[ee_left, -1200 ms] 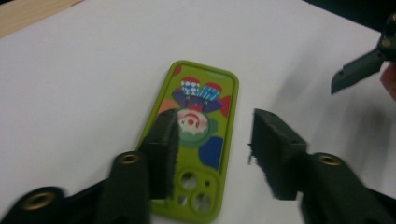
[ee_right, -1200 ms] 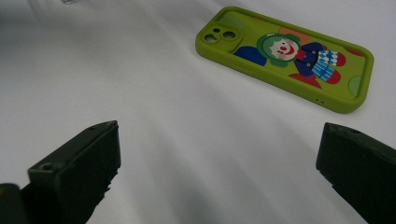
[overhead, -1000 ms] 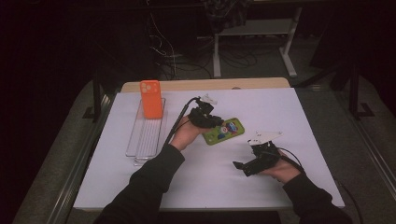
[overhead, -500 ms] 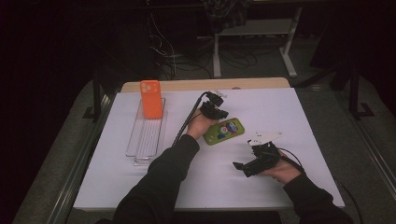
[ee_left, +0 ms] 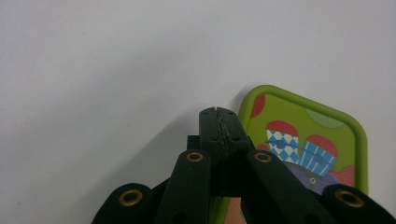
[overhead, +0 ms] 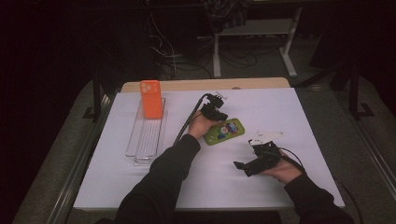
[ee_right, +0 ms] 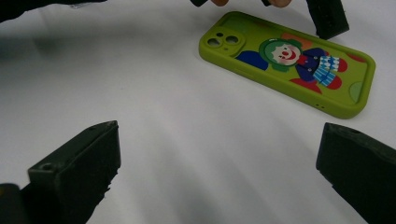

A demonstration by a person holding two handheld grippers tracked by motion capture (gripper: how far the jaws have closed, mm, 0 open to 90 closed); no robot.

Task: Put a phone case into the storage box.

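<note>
A green phone case [overhead: 224, 131] with a clown picture lies flat on the white bench [overhead: 140, 186], just right of the frame's centre. The left gripper [overhead: 214, 111], jaws pressed together, sits at its upper-left edge. The right gripper [overhead: 252, 162], jaws spread wide, rests lower right.

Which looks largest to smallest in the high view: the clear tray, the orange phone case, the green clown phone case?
1. Clear tray, clearly largest.
2. Orange phone case and green clown phone case: they look alike in size, so no ranking between them.
</note>
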